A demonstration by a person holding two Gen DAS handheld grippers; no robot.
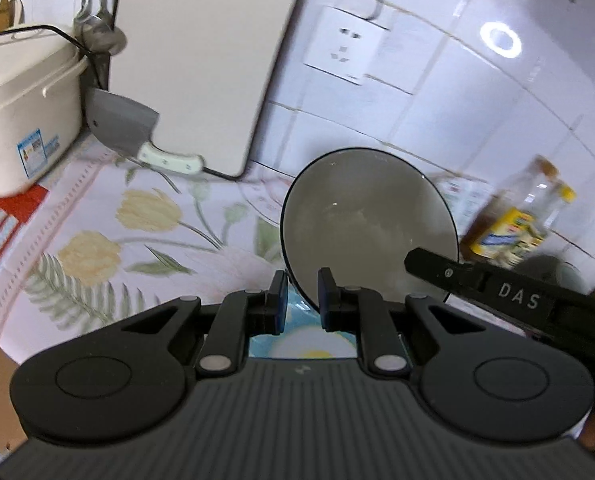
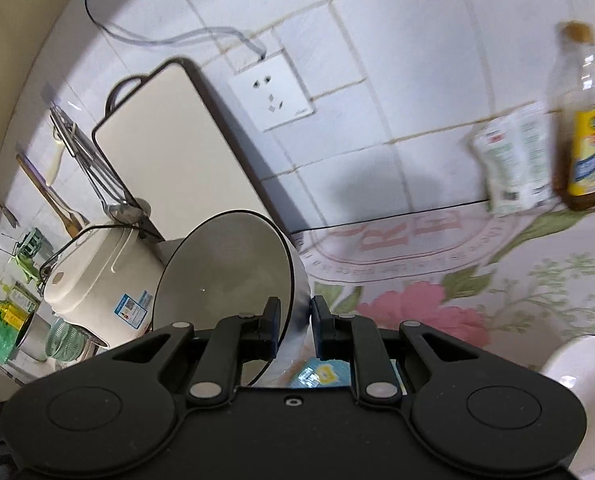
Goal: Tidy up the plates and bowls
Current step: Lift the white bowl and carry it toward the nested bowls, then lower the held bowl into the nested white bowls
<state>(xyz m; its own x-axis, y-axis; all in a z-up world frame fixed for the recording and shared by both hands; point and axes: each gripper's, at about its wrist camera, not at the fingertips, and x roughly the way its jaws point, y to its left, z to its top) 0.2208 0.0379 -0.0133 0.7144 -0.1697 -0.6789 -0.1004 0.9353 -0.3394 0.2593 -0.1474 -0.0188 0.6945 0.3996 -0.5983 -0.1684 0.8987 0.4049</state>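
Bowl (image 1: 367, 224) rides tilted on edge between both my grippers, above the flowered counter (image 1: 109, 240). My left gripper (image 1: 302, 300) pinches its near rim; my right gripper (image 2: 293, 326) clamps the opposite wall, mouth facing left.

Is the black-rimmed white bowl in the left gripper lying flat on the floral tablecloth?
No, the black-rimmed white bowl is tilted on edge, its rim pinched by the left gripper.

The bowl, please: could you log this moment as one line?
left tongs: shut on bowl rim | right tongs: shut on bowl rim | bowl: tilted, over floral cloth
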